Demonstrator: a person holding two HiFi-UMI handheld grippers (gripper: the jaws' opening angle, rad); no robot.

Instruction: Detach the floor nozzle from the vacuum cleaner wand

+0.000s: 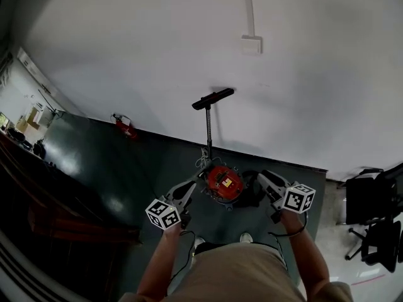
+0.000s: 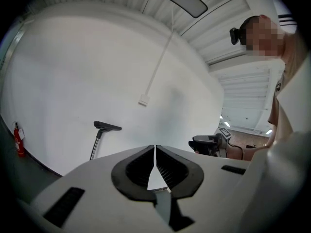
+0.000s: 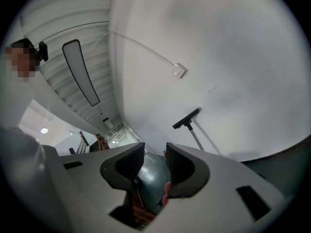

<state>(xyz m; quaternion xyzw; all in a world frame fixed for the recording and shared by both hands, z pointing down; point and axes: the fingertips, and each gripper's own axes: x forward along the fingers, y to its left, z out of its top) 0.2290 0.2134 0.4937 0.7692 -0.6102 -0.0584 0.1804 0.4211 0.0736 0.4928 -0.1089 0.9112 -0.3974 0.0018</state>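
The red vacuum canister (image 1: 223, 182) sits on the dark floor in front of me. Its wand (image 1: 208, 131) stands up against the white wall, with the black floor nozzle (image 1: 213, 98) on its top end. My left gripper (image 1: 191, 186) hangs left of the canister, jaws shut and empty. To the canister's right, my right gripper (image 1: 266, 178) has its jaws a little apart with nothing between them. Neither touches the vacuum. The left gripper view shows the nozzle (image 2: 107, 126) far beyond the shut left gripper (image 2: 155, 152). In the right gripper view the nozzle (image 3: 186, 119) and wand (image 3: 196, 138) lie past the right gripper (image 3: 155, 154).
A red fire extinguisher (image 1: 124, 126) stands at the wall's foot on the left. Black office chairs (image 1: 376, 219) are at the right. A white socket box (image 1: 251, 44) with a conduit sits high on the wall. Dark furniture (image 1: 56, 222) runs along the left side.
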